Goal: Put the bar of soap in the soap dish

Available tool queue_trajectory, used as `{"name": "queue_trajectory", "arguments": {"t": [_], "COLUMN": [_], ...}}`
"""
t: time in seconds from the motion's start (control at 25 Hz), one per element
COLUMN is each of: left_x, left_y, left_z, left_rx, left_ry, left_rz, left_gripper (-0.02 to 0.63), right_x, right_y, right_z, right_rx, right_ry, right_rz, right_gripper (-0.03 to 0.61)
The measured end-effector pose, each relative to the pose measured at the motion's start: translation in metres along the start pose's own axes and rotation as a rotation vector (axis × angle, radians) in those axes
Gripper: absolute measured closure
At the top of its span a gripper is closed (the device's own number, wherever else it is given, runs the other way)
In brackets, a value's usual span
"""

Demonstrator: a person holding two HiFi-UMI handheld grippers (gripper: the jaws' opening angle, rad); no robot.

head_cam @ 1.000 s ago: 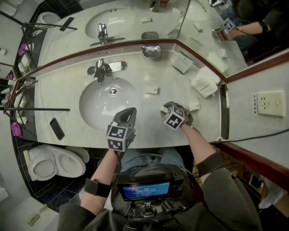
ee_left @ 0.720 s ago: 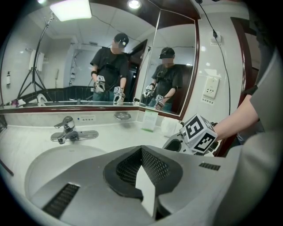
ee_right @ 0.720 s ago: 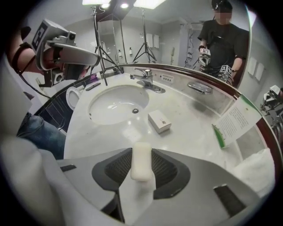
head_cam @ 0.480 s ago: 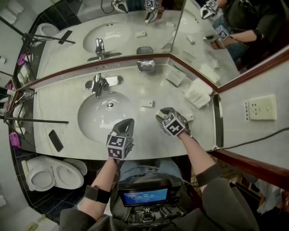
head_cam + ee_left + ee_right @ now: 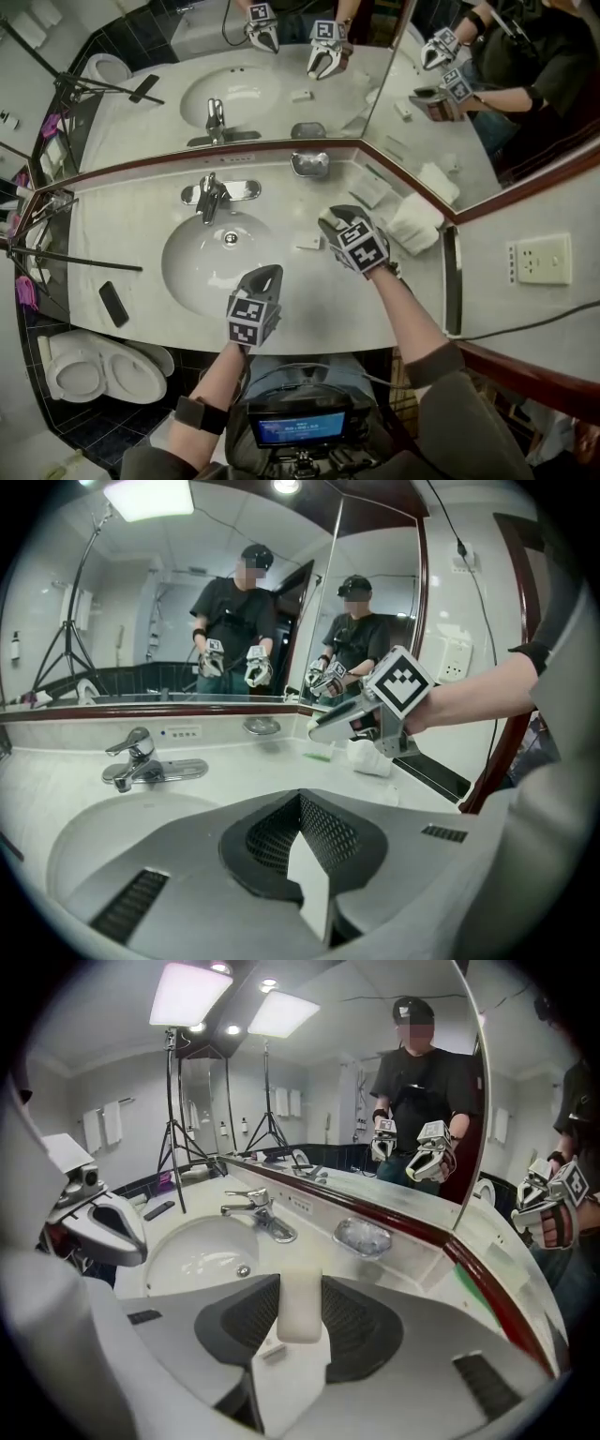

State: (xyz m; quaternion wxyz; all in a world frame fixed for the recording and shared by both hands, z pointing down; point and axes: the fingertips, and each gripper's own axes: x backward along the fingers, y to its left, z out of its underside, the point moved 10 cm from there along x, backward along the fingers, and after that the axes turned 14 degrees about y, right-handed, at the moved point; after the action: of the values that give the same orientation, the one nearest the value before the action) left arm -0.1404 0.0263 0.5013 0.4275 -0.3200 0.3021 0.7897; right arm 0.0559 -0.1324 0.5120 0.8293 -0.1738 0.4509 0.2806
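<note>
My right tool (image 5: 301, 1309) is part-way closed on the bar of soap (image 5: 301, 1299). The pale bar stands on end between the two pads, and both pads press its sides. The tool holds the bar in the air above the surface (image 5: 141, 234), just right of the basin (image 5: 178, 267) and left of the folded white towel (image 5: 417, 223). It tilts downward and points toward the far side.

The soap dish (image 5: 310, 164) sits at the far edge of the surface against the mirror (image 5: 281, 84), to the right of the faucet (image 5: 211, 195). It is beyond the soap and apart from it. I cannot tell whether anything lies in the dish.

My left tool (image 5: 305, 841) is fully closed with nothing between its pads. It hangs over the near rim of the basin, left of the right tool and nearer than it.
</note>
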Motion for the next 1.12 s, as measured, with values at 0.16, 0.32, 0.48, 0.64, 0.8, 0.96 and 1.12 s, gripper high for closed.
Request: {"name": "queue_trajectory", "arguments": {"t": [0.16, 0.32, 0.48, 0.64, 0.8, 0.96, 1.12], "left_x": [-0.008, -0.017, -0.029, -0.040, -0.045, -0.045, -0.044], "left_y": [0.006, 0.013, 0.019, 0.026, 0.034, 0.043, 0.047], "left_z": [-0.014, -0.032, -0.044, -0.048, -0.046, -0.042, -0.038], "left_rx": [-0.012, -0.032, -0.041, -0.043, -0.032, -0.018, -0.008], "left_ry": [-0.010, -0.022, -0.029, -0.029, -0.027, -0.028, -0.024], "left_rz": [-0.003, 0.000, 0.003, 0.008, 0.007, 0.001, -0.002], "left_gripper": [0.613, 0.613, 0.614, 0.614, 0.614, 0.614, 0.614], "right_x": [-0.012, -0.037, -0.052, -0.076, -0.090, -0.104, -0.111], "right_y": [-0.030, -0.059, -0.068, -0.080, -0.091, -0.092, -0.094], "right_z": [-0.038, -0.065, -0.087, -0.098, -0.108, -0.109, -0.106], "right_rx": [-0.003, 0.010, 0.009, 0.032, 0.052, 0.066, 0.087], "right_ry": [-0.022, -0.027, 0.000, 0.032, 0.052, 0.091, 0.122], "right_rz": [0.038, 0.081, 0.089, 0.115, 0.158, 0.145, 0.149], "right_gripper": [0.426, 0.426, 0.426, 0.426, 0.426, 0.425, 0.414]}}
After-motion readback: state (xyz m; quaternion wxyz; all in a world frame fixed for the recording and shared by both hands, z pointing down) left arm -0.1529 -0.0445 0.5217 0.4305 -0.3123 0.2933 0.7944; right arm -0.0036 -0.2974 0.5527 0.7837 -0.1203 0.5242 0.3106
